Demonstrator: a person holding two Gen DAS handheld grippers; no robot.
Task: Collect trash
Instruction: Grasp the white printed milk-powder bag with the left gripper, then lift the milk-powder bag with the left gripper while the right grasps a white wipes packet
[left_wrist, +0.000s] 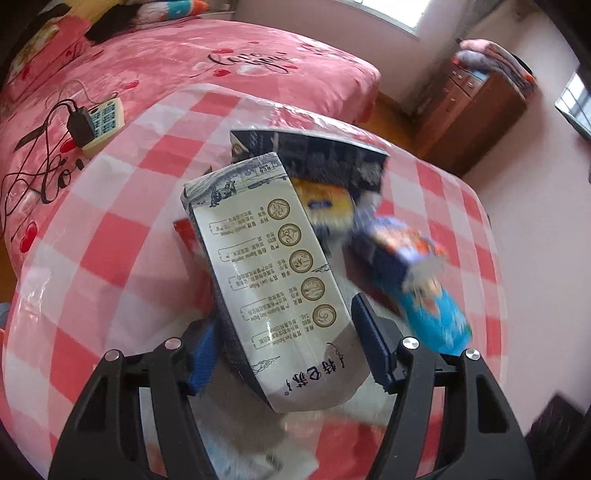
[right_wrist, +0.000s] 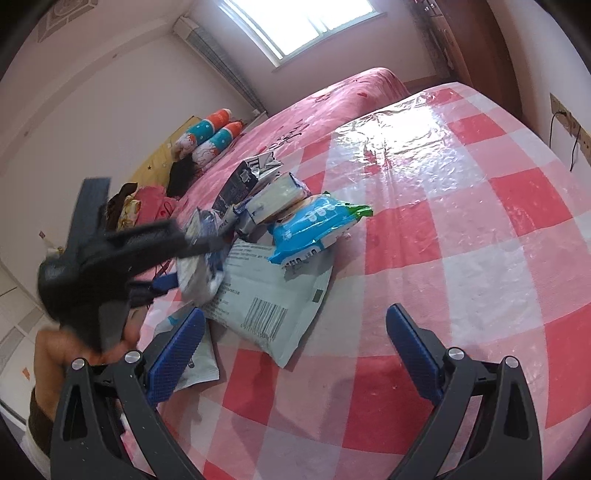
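Glossy grey-and-white carton (left_wrist: 273, 273) stands between the fingers of the left gripper (left_wrist: 291, 332), at the near edge of a heap of trash on the checked table cover (left_wrist: 122, 229). The gripper's jaws stand part open around the carton's lower end; the left blue pad (left_wrist: 203, 354) looks close against its dark side, while a clear gap shows between the carton and the right pad (left_wrist: 373, 343), so I judge it not yet gripped. The carton's long axis runs up and away from the gripper, leaning a little to the left, with its folded top toward the bed (left_wrist: 229, 55) and its printed face toward the camera. Just beyond it lie a dark box (left_wrist: 332, 158), a yellow wrapper (left_wrist: 325, 206) and a blue packet (left_wrist: 432, 302), blurred. The likely trouble, as I see it, is that the carton is slick and leaning: a squeeze landing off its middle could twist it out sideways, or crush the thin walls and let it slip. A tipping carton could also knock the loose packets beside it across the shiny plastic cover. The right gripper (right_wrist: 295, 350) hangs wide open and holds nothing, above the table near a pale flat pouch (right_wrist: 273, 302).
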